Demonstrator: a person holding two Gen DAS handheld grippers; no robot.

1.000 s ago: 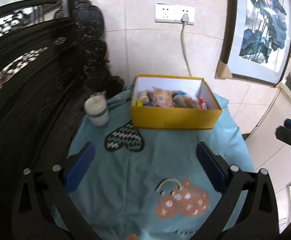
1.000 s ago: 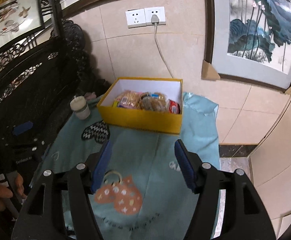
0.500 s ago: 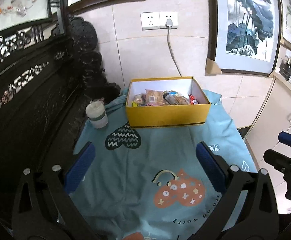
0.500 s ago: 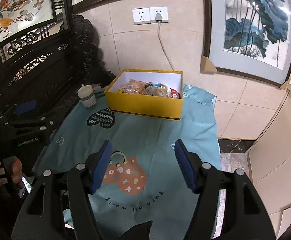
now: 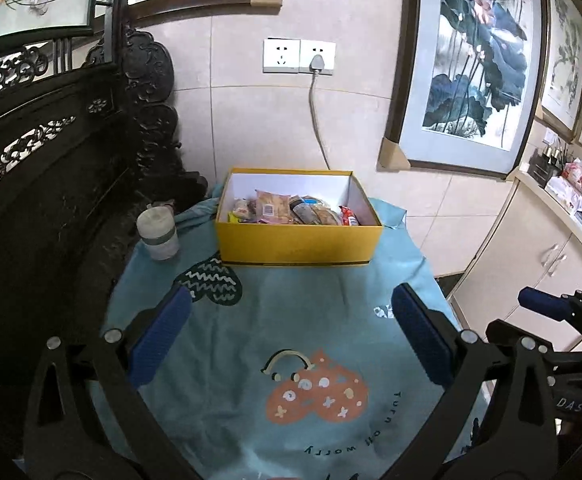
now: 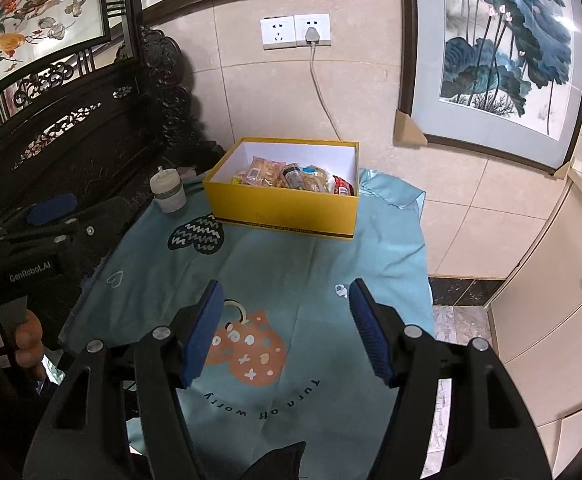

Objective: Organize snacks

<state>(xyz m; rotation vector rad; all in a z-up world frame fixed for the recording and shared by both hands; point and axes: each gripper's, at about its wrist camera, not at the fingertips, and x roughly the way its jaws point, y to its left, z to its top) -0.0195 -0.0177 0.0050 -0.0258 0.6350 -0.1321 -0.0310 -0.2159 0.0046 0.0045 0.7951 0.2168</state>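
A yellow box (image 5: 297,242) (image 6: 283,208) stands at the far end of a teal printed cloth (image 5: 291,340) (image 6: 291,280). Several wrapped snacks (image 5: 291,210) (image 6: 291,176) lie inside it. My left gripper (image 5: 291,312) hangs open over the near part of the cloth, well short of the box, with nothing between its blue pads. My right gripper (image 6: 287,304) is likewise open and empty above the orange print. In the left wrist view the right gripper's blue fingertip (image 5: 543,306) shows at the right edge. In the right wrist view the left gripper's body (image 6: 39,236) is at the left, held by a hand (image 6: 27,340).
A pale lidded cup (image 5: 157,232) (image 6: 167,192) stands left of the box. Dark carved wooden furniture (image 5: 51,160) runs along the left. A tiled wall with a socket and cable (image 5: 317,60) rises behind the box. Cream cabinets (image 6: 551,280) stand to the right.
Both grippers have drawn back from the box, so more of the cloth and its orange print shows. Their jaws stay as wide as before, with nothing in them.
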